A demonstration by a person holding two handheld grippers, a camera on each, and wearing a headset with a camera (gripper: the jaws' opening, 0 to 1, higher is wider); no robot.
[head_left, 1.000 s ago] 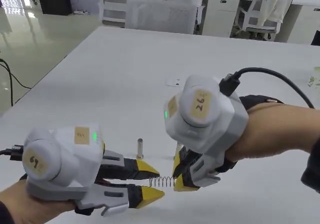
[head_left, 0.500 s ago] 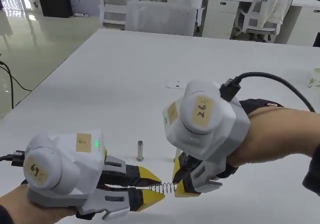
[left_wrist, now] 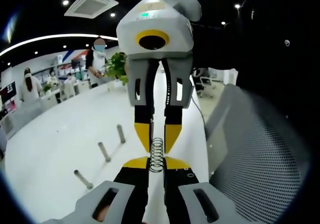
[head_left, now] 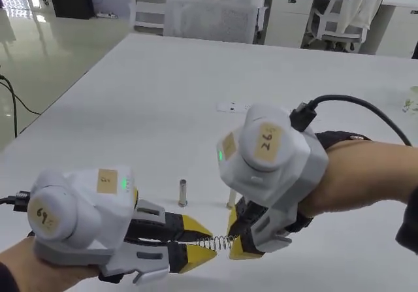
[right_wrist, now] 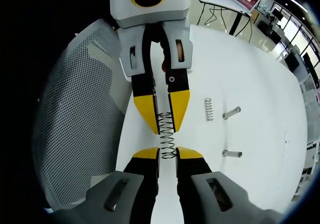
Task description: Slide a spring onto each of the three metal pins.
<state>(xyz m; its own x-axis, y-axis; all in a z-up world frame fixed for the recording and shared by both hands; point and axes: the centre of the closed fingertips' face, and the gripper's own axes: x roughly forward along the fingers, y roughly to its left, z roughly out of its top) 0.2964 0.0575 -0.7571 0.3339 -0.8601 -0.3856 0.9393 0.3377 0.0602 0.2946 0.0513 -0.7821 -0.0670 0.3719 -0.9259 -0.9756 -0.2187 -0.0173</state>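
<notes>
white workbench (head_left: pixel 163 96) carries three pins (left_wrist: pixel 103 151), all bare, so no step is done. left gripper (head_left: pixel 208 241) and right gripper (head_left: pixel 235 238) each clamp an end of one spring (head_left: pixel 220 242) between them. a second spring (right_wrist: pixel 208 108) lies loose near the pins.

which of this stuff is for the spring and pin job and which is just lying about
For the job: held spring, gripped by left gripper and right gripper; spare spring on the table; three metal pins.
Lying about: mesh chair; power strip; potted plant.
</notes>
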